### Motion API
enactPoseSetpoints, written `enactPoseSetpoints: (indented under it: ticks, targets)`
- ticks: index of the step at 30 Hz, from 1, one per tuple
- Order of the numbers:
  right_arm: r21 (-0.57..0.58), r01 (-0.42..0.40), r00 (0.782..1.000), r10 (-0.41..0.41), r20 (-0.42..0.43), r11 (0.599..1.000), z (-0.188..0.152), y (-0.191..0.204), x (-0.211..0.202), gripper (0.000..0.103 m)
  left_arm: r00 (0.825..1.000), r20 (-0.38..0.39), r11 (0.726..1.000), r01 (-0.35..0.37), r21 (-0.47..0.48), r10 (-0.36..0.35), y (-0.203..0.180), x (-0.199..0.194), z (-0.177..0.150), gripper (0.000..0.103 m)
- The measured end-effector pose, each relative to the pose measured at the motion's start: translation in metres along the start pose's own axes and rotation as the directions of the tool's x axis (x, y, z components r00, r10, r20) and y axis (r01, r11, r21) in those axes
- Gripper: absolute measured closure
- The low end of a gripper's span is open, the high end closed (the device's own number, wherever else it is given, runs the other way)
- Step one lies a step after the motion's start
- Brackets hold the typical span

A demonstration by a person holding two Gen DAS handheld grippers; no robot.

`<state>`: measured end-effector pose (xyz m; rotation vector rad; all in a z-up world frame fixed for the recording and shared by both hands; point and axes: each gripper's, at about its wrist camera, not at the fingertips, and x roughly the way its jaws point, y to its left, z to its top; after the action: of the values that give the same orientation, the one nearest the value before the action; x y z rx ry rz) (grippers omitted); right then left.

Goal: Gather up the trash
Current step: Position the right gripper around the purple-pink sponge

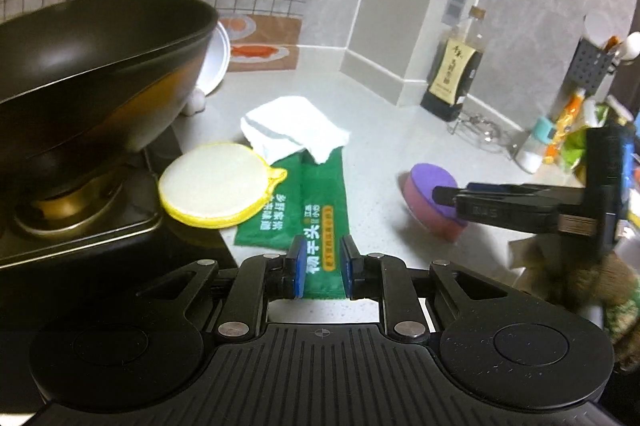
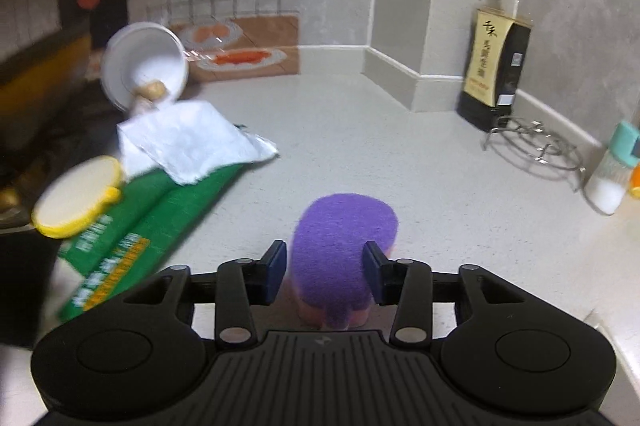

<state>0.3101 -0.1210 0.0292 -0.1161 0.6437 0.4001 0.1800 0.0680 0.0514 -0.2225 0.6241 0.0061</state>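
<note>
A green snack wrapper [image 1: 320, 193] lies flat on the pale counter, its near end between the blue pads of my left gripper [image 1: 323, 266], which is shut on it. A crumpled white tissue [image 1: 292, 129] rests on the wrapper's far end. To the right, my right gripper [image 1: 444, 197] is shut on a purple-topped pink sponge [image 1: 424, 181]. In the right wrist view the sponge [image 2: 344, 238] stands on edge between the right gripper's [image 2: 325, 274] pads. That view also shows the wrapper [image 2: 160, 214] and tissue [image 2: 184, 141] at the left, blurred.
A dark wok [image 1: 100, 45] sits on the stove [image 1: 80, 226] at the left, with a round yellow-edged pad [image 1: 216, 185] beside it. A white bowl [image 2: 144, 65] lies tipped behind the tissue. A sauce bottle [image 2: 494, 65], wire trivet [image 2: 536, 145] and shaker [image 2: 610, 173] line the right wall.
</note>
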Motion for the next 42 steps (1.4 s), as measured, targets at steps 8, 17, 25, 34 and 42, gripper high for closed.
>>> enactPoseSetpoints:
  ticks: [8, 17, 25, 34, 42]
  targets:
    - [-0.036, -0.087, 0.994, 0.089, 0.06, 0.996, -0.011, -0.006, -0.021, 0.043, 0.988, 0.019, 0.988, -0.154, 0.029, 0.153, -0.02, 0.028, 0.002, 0.082]
    - [0.087, -0.109, 0.993, 0.105, 0.05, 0.99, -0.025, -0.032, -0.023, 0.043, 0.987, -0.065, 0.989, -0.141, 0.046, 0.144, -0.017, 0.071, 0.001, 0.082]
    - [0.088, -0.103, 0.994, 0.1, 0.031, 0.991, -0.026, -0.027, -0.023, 0.043, 0.999, -0.029, 0.997, -0.035, -0.068, 0.033, 0.022, 0.054, 0.01, 0.083]
    - [0.074, -0.285, 0.958, 0.287, -0.011, 0.956, 0.016, 0.066, 0.017, 0.043, 0.995, 0.061, 0.982, -0.071, -0.173, 0.083, 0.059, 0.009, 0.008, 0.083]
    - [-0.021, -0.191, 0.974, 0.187, -0.126, 0.981, 0.034, 0.124, 0.083, 0.043, 0.999, 0.045, 0.985, 0.003, -0.174, 0.005, 0.077, -0.003, -0.004, 0.083]
